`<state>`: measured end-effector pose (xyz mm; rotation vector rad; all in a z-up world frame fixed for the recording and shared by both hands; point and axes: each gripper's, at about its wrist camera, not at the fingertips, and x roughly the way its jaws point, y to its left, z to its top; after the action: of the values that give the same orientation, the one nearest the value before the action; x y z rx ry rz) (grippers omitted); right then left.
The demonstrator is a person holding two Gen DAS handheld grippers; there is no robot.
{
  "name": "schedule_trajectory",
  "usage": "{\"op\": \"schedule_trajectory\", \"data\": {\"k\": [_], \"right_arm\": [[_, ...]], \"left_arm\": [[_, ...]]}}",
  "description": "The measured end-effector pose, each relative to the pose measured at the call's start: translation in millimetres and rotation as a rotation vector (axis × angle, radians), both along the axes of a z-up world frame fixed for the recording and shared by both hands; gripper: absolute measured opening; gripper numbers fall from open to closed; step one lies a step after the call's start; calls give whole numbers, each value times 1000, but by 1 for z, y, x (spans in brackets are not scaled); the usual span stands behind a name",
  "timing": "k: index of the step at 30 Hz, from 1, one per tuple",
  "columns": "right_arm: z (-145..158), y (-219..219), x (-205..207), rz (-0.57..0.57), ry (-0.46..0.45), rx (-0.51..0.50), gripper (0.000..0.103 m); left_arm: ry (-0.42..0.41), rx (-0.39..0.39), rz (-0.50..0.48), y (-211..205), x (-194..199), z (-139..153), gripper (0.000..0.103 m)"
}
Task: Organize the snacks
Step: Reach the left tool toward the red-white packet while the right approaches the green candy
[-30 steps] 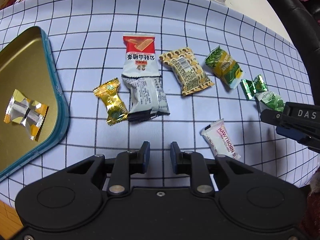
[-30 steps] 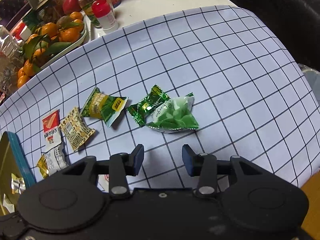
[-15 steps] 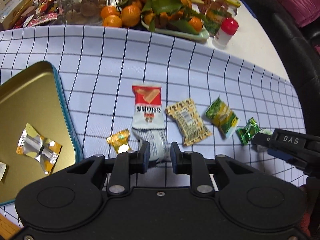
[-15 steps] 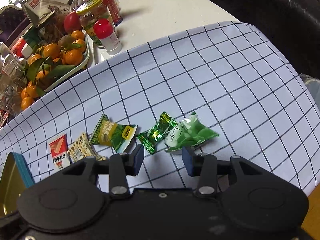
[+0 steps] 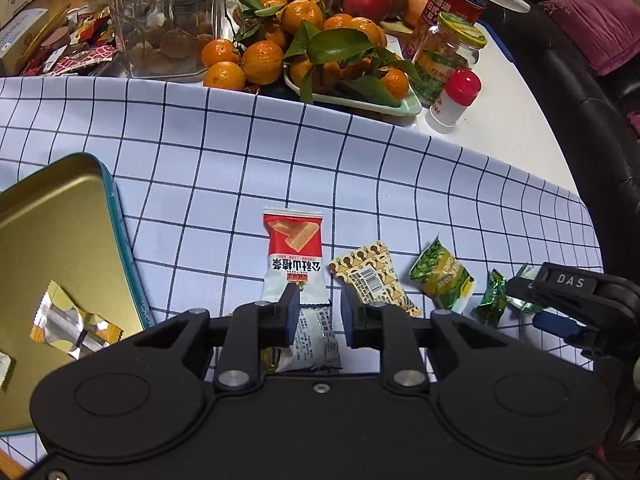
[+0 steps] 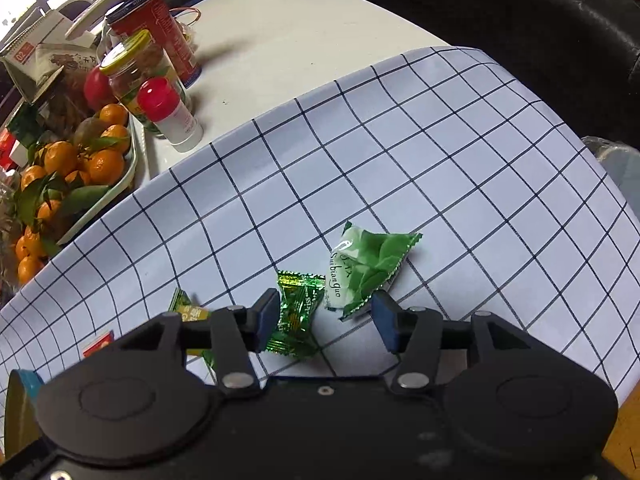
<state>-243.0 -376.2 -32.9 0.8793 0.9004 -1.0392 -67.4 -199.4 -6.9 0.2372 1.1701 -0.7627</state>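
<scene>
Right gripper point(image 6: 326, 316) with jaws just opening, nothing gripped, over shiny dark-green foil candy point(image 6: 298, 312) and pale-green leaf-print packet point(image 6: 366, 266), left gripper point(image 5: 320, 312) narrow and empty above red-and-white wafer sachet point(image 5: 294, 256), checked tabletop cloth point(image 6: 400, 168)

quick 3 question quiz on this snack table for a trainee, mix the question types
1. True or false: the gold tin already holds a wrapped candy.
2. Which snack lies between the right claw's fingers? A) dark green foil candy B) red and white wafer pack C) brown patterned pack
3. Fill in: the oranges sit beyond the ____ cloth.

Key: 1 true; 2 A; 3 checked
</scene>
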Motion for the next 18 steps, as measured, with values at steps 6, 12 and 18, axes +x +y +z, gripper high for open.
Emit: {"op": "schedule_trajectory", "data": {"k": [6,12,18], "right_arm": [[-7,0,10,1,-5,29,61],[-18,3,14,3,67,26,58],[-17,7,8,47,24,40,24]], "left_arm": [[-33,13,-24,10,-4,17,31],[-32,-21,-51,16,-2,21,31],[-71,-9,-43,13,1,19,31]]}}
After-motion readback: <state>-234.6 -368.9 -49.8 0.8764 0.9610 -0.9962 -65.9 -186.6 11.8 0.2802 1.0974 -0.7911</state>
